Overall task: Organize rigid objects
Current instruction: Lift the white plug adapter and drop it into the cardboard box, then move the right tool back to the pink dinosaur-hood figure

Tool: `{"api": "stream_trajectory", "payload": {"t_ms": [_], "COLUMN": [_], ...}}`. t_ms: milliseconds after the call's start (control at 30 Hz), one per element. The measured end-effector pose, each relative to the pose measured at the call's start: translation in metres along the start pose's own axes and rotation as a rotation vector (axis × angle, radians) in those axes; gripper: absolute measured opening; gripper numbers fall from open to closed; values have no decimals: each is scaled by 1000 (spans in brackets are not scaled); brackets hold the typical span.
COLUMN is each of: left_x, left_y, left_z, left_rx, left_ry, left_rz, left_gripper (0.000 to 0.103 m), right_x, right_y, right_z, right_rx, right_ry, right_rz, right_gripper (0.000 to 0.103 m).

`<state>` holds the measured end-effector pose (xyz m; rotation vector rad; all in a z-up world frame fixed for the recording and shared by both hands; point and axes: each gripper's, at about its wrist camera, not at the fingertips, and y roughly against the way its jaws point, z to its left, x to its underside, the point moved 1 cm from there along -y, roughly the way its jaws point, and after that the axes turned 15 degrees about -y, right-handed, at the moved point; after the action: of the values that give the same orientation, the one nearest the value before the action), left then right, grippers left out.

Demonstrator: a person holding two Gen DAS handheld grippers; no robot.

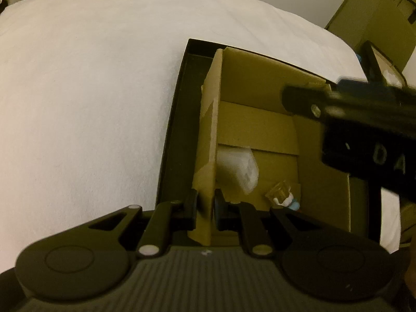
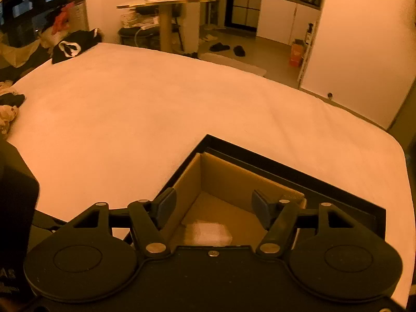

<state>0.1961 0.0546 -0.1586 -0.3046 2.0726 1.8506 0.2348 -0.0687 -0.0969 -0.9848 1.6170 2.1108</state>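
From the left wrist camera, a white sheet (image 1: 83, 98) fills the left half, from nine o'clock up to twelve. Right of centre sits a black tray (image 1: 173, 119) whose left wall runs from about six o'clock toward twelve, leaning slightly right at the far end. Inside it stands a cardboard box (image 1: 260, 122), open at the top, its long axis following the tray, away from the camera. The box's left wall (image 1: 208, 140) is a thin upright flap pointing the same way, edge-on. The left gripper (image 1: 205, 209) points steeply down at six o'clock and is clamped on the near end of that flap, one black finger (image 1: 191, 208) on its outer face, the blue-padded finger on the inner face. On the box floor, just right of the flap, lies a crumpled clear plastic bag (image 1: 240, 167); at about five o'clock from it a small tan and white object (image 1: 282, 195) lies tilted, too small to identify. The right-hand tool's black body (image 1: 364, 130) reaches in from three o'clock, blurred, above the box's right side.

From the right wrist camera, the right gripper (image 2: 213, 208) tilts down over a far corner of the box (image 2: 234, 176), its jaws apart with nothing between them; the blue pads (image 2: 166, 202) hang inside the box walls. The tray's corner (image 2: 208, 136) points toward twelve o'clock.
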Motion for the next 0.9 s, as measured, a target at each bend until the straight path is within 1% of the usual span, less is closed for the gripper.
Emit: {"api": "stream_trajectory", "payload": {"t_ms": [167,233,367,433,733,833,900], "left_x": [-1,-1,-3,-3,-4,-4,-4], "left_y": [1,2,3,3,4,6,6], "left_z": [-3,-4,-6,-8,-14,-20,-24], "left_rx": [-10,-12,-26,-35,-78,-110,-134], "left_ry": [-11,-14,-23,-30,-55,-82,-102], "left_rz": [0,2,4,3,13,9,12], "left_gripper": [12,12,12,12,12,13,15], "right_x": [10,16,28,33,56,64,70], "right_y": [3,6,10,12,17,19,19], "right_z": [-15,-21,-32,-38,-71,-82,-89], "right_rx": [27,39,58,62,90,96,101], "right_ry": [-40,-55,-85,-107,-200,-232,-258], "right_rz": [24,30,39,39,53,56,60], "right_gripper": [65,68,70,74,74,74,74]}}
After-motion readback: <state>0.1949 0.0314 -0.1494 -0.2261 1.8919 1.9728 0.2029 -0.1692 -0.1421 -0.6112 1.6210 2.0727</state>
